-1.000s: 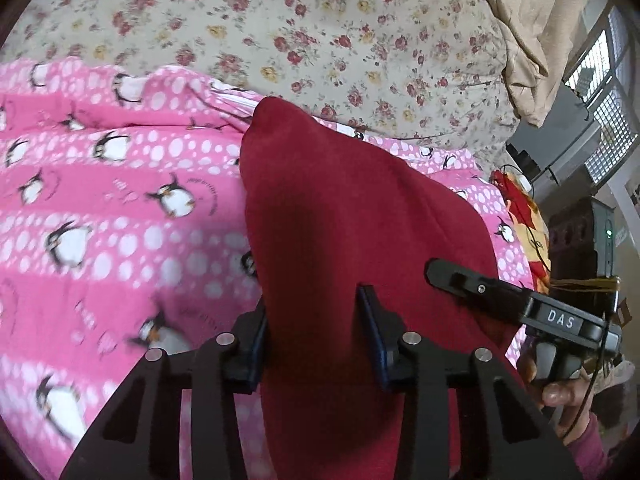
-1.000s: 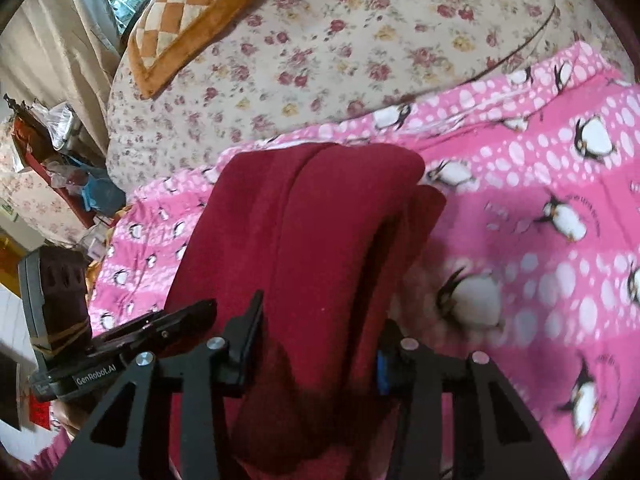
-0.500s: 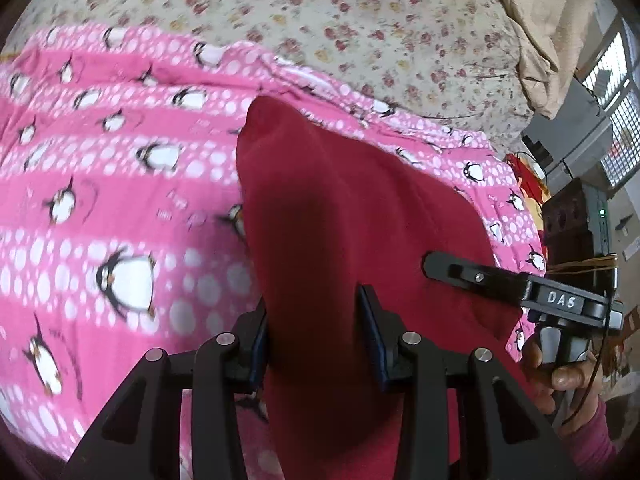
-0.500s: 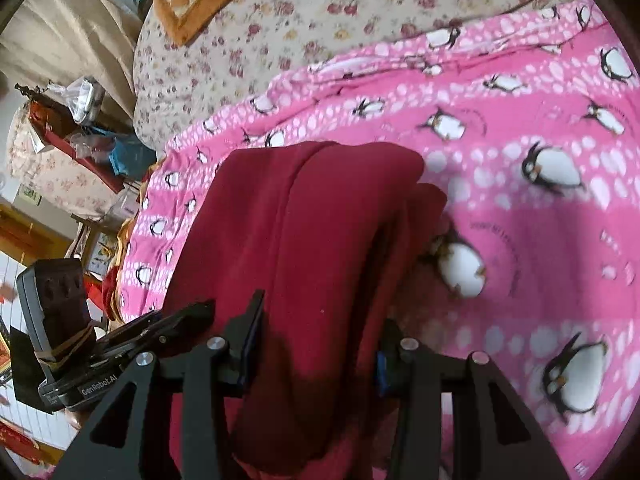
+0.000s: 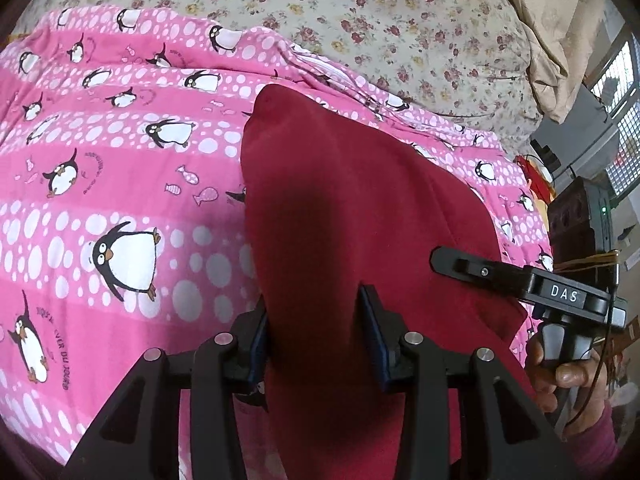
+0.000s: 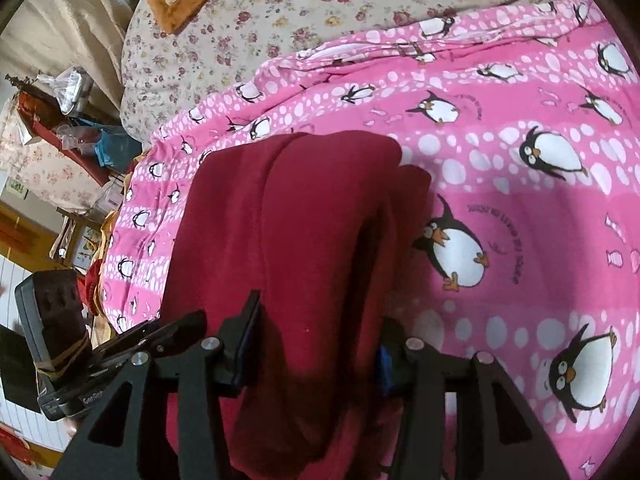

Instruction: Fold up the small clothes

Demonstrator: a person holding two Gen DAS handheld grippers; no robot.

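A folded red garment [image 5: 360,208] hangs between two grippers above a pink penguin blanket [image 5: 120,184]. The left gripper [image 5: 316,336] clamps one end. The right gripper [image 6: 316,344], its jaws just widened, holds the other, cloth bunched between its pads. Since a second ago both have moved off the floral bedspread [image 5: 360,20], lower over the blanket.

Garment [image 5: 360,208] on blanket [image 5: 120,184] — quilt [image 5: 320,12] seemingly behind.
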